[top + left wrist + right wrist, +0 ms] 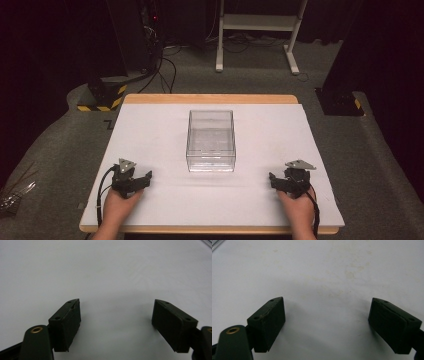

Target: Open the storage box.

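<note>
Centrally, clear plastic box (211,140) empty on white table (150,130); left claw (142,181), right claw (276,181) both apart, holding nothing

A wooden table (210,98) carries a white sheet (280,140) that covers nearly all its top, leaving a strip of wood bare along the far edge. A clear plastic box (211,141) stands on the sheet near the middle, seemingly empty. Faint yellowish stains (348,273) mark the sheet.

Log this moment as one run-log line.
left gripper: open, empty | right gripper: open, empty | box: mid-table, untouched
</note>
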### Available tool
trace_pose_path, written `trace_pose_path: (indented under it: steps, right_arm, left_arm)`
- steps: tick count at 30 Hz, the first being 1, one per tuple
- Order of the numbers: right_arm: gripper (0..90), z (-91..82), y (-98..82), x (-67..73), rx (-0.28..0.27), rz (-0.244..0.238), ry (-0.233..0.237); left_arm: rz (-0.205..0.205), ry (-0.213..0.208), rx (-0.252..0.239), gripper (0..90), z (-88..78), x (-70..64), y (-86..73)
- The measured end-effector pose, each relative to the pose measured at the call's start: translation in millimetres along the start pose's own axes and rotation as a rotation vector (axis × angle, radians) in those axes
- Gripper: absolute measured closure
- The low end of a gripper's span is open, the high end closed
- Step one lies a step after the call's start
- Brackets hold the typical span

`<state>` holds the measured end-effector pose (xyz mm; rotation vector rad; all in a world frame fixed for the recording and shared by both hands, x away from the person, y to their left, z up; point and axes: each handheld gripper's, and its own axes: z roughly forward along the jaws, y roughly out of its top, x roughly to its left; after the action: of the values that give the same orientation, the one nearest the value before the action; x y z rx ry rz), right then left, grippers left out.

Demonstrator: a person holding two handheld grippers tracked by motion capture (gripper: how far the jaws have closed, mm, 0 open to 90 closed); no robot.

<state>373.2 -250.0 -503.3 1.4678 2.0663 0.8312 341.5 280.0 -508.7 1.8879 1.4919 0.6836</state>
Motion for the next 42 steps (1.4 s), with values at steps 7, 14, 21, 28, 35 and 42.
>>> trace_pose_path:
  steps: [7,14,21,28,35,42]
  right_arm:
    - [13.9,0.0,-0.1,0.0,0.001,0.004,0.002]
    - [14.0,0.2,-0.2,-0.4,-0.001,0.006,0.004]
    - [14.4,-0.7,-0.4,-2.0,-0.004,0.02,0.016]
    - [14.9,-0.9,-0.1,-2.0,-0.004,0.021,0.013]
    - [14.2,-4.0,1.5,1.5,-0.033,-0.012,-0.009]
    - [14.4,-9.8,2.8,4.3,-0.059,-0.021,0.004]
  left_arm:
    - [0.0,0.0,0.0,23.5,0.1,-0.1,0.0]
    - [0.0,0.003,-0.001,23.5,0.0,-0.5,-0.2]
    - [0.0,0.003,-0.002,23.5,-0.1,-0.5,-0.2]
    - [0.0,0.001,-0.001,23.5,0.0,-0.2,-0.1]
    - [0.0,0.001,0.0,23.5,-0.1,-0.1,0.0]
    - [0.0,0.001,0.001,23.5,-0.2,-0.2,0.0]
